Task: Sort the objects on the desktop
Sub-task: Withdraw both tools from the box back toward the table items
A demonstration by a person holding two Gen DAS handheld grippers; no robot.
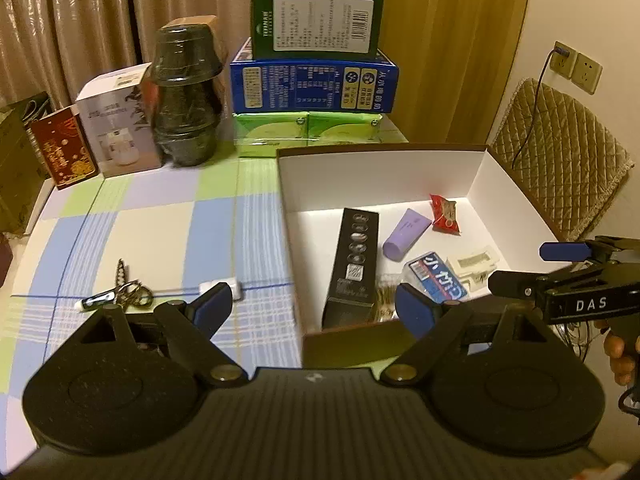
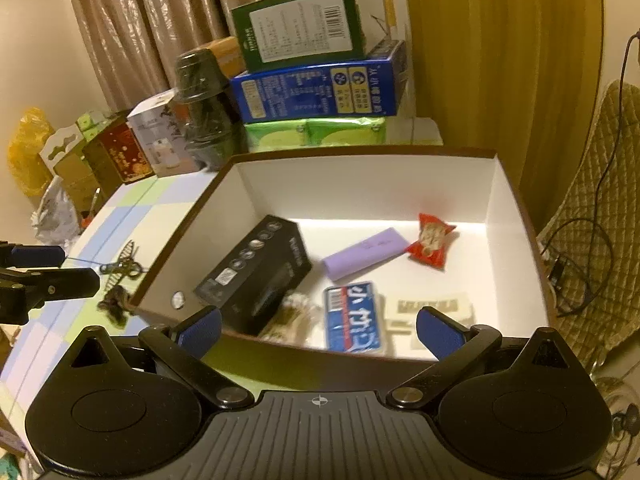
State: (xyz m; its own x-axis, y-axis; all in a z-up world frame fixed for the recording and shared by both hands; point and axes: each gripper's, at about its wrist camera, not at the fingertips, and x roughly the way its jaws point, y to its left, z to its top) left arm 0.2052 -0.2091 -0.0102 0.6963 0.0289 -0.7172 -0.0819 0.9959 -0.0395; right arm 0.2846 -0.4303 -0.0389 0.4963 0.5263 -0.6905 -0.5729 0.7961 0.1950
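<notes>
A white open box (image 1: 380, 176) (image 2: 360, 184) stands on the checked table. It holds a long black carton (image 1: 354, 264) (image 2: 256, 272), a purple tube (image 1: 406, 234) (image 2: 364, 254), a red snack packet (image 1: 444, 214) (image 2: 430, 240), a blue pack (image 1: 436, 276) (image 2: 352, 318) and white sachets (image 1: 472, 262) (image 2: 428, 306). A key bunch (image 1: 128, 292) (image 2: 120, 270) and a small white tube (image 1: 220, 288) lie on the table left of the box. My left gripper (image 1: 316, 308) is open and empty over the box's near left corner. My right gripper (image 2: 318, 326) is open and empty above the box's near wall.
At the back stand a green box (image 1: 316, 20) on a blue box (image 1: 314, 86) on green tissue packs (image 1: 306, 132), a dark wrapped jar (image 1: 186, 96), a white carton (image 1: 120, 120) and a red carton (image 1: 64, 150). A padded chair (image 1: 560, 160) is at the right.
</notes>
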